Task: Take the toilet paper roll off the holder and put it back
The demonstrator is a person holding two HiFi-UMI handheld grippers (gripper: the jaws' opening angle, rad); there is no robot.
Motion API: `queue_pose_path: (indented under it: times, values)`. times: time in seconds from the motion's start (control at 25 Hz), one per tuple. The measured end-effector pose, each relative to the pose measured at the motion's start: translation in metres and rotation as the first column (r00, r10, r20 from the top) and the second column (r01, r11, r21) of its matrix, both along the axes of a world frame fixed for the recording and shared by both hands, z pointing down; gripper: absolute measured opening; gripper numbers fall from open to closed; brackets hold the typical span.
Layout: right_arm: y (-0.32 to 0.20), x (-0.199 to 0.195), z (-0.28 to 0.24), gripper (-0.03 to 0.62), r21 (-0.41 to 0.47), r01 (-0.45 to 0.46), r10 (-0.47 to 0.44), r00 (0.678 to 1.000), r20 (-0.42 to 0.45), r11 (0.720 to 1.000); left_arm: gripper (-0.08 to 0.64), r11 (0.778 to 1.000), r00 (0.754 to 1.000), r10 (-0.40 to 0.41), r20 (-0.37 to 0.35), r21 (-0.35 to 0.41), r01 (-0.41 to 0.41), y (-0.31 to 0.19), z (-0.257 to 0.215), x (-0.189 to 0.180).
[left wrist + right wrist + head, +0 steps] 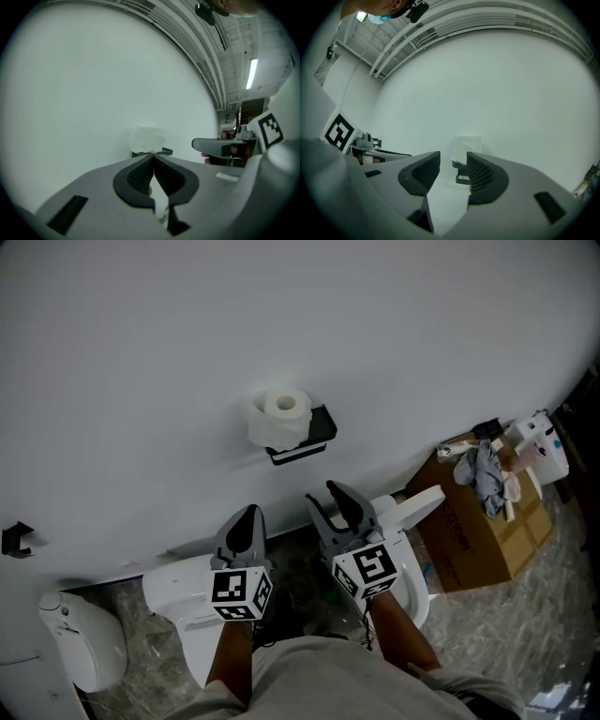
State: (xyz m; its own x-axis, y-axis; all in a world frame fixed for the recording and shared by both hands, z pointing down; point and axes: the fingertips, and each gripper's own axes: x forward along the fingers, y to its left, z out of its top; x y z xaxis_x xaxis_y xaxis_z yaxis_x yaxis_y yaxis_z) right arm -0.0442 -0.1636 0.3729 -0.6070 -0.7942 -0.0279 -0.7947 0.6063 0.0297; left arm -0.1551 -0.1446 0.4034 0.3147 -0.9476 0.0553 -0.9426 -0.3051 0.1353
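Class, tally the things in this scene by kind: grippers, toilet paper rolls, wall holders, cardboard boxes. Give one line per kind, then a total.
grippers: 2 (left gripper, right gripper)
toilet paper roll: 1
black holder: 1
cardboard box: 1
Total: 5

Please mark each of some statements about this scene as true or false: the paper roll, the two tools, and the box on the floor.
1. The toilet paper roll sits on the black holder on the wall. True.
2. The right tool is shut on the roll. False: its jaws stand apart with nothing between them, and it is short of the roll.
3. The left tool has its jaws together and holds nothing. True.
4. The cardboard box stands at the person's left. False: it stands at the right, below and to the right of the holder.
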Motion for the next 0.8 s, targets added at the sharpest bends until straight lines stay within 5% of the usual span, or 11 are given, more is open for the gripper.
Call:
queue_pose_path:
  times: [0.8]
  values:
    - [-0.102,-0.032,0.007,0.245,-0.015,-0.068,0.067,0.996,-0.053,0.998,0.011,0.998,0.998,0.065,-0.018,0.024,-0.064,-0.107,0.003,-0.031]
